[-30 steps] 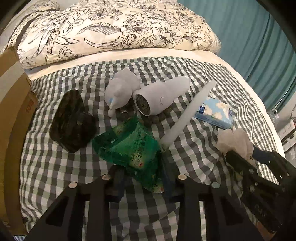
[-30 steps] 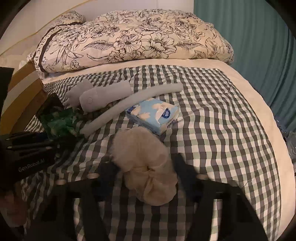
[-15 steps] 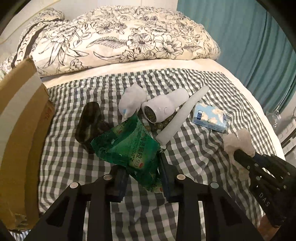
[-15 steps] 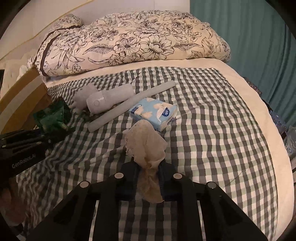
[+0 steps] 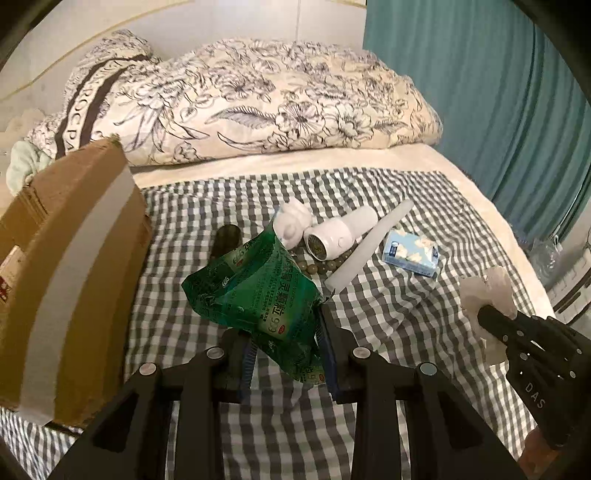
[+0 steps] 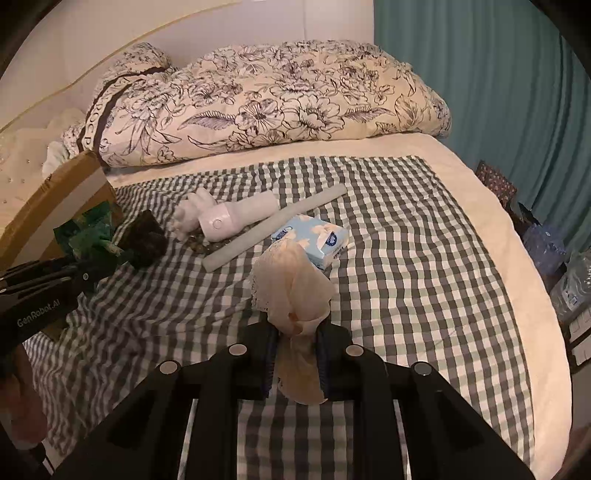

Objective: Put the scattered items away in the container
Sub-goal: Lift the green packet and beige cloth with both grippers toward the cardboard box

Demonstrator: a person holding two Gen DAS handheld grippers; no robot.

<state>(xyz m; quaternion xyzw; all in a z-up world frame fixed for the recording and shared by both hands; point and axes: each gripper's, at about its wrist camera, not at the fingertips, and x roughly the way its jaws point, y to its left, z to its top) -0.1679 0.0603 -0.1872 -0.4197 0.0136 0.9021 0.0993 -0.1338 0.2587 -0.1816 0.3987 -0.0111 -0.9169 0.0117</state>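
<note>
My left gripper (image 5: 286,354) is clamped on the green packet (image 5: 258,295); the packet sticks up and fwd from between the fingers, lifted off the bed. The cardboard box (image 5: 70,266) stands just to the left of that gripper, its taped flap leaning toward the packet, not touching as far as I can tell.

My right gripper (image 6: 295,354) is clenched on the beige lace cloth (image 6: 291,288), bunched w/ its top flopping fwd above the fingertips and a tail hanging below. Also up off the bed.

Ahead of the left gripper, past the packet: a dark flat item (image 5: 226,240) mostly hidden behind it, a small white plush (image 5: 293,221), a white handheld device (image 5: 340,232) w/ its round end facing me, and brown beads (image 5: 325,264) just under it. A long white tube (image 5: 369,247) lies diagonally, touching or nearly touching the device. The blue tissue pack (image 5: 410,253) sits just right of the tube; in the right wrist view it's directly ahead, partly behind the cloth.

Everything rests on a gray-white checked blanket (image 6: 406,240) over a cream sheet (image 6: 480,184). A floral duvet (image 6: 277,103) is piled at the far end, w/ a teal curtain (image 6: 498,74) on the right and a pale wall (image 5: 184,26) behind.
</note>
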